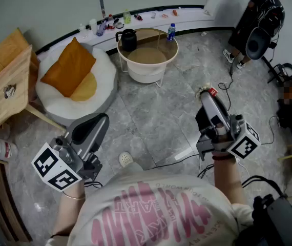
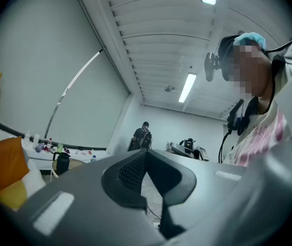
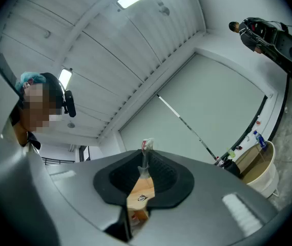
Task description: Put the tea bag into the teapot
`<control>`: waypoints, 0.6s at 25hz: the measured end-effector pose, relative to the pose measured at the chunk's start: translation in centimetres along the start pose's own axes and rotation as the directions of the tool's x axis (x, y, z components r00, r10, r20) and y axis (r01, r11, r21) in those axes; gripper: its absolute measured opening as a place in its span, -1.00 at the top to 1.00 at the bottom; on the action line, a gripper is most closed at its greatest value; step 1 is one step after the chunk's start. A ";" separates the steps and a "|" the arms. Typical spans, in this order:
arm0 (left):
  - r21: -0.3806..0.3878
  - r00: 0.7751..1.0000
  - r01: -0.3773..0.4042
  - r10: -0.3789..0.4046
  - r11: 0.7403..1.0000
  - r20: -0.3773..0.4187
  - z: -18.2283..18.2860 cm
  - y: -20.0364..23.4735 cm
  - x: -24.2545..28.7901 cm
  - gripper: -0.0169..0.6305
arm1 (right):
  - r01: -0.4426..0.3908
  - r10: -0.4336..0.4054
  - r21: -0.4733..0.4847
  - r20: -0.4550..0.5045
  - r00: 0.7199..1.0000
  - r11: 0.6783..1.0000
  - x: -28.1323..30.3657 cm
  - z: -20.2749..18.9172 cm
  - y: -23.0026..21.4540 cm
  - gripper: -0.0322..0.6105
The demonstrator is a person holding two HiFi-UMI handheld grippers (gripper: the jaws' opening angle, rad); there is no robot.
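Tea bag seemingly within right gripper

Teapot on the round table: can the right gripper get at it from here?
Probably not yet. The right gripper, shut on the tea bag, is well short of the teapot on the round table; only open floor lies between, so walking closer should do.

The head view looks steeply down from the wearer's head onto the floor, with the left gripper and right gripper close below and the table farther off. Each gripper view sits just behind its own jaws, tilted upward toward wall and ceiling. All three share the table and a standing person.
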State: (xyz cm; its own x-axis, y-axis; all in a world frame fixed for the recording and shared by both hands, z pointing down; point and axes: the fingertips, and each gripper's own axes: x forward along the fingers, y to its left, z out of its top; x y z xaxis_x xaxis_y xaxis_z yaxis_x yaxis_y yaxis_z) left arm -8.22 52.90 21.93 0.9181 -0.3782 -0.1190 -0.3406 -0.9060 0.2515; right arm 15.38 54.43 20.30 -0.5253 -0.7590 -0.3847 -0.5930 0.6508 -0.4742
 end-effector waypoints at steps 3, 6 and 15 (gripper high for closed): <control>0.002 1.000 -0.002 0.002 1.000 0.003 0.0 0.2 -0.2 0.94 | -0.016 0.016 0.005 0.000 1.000 1.000 0.8 -0.2 0.9 0.78; 0.002 1.000 -0.008 0.008 1.000 0.005 0.0 0.1 -0.4 0.94 | -0.028 0.028 0.012 -0.001 1.000 1.000 1.1 -0.3 1.3 0.78; 0.209 0.974 0.015 -0.062 0.978 0.220 4.0 -2.6 -2.5 0.94 | -0.044 0.044 0.019 0.003 0.999 0.999 0.8 0.0 1.8 0.77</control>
State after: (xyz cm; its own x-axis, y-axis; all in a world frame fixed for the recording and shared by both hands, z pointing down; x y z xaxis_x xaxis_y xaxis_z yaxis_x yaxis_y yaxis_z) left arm -10.44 55.45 17.73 0.8703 -0.3540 -0.3426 -0.3617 -0.9313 0.0434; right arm 13.83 54.98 19.14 -0.5492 -0.7295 -0.4077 -0.5573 0.6833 -0.4717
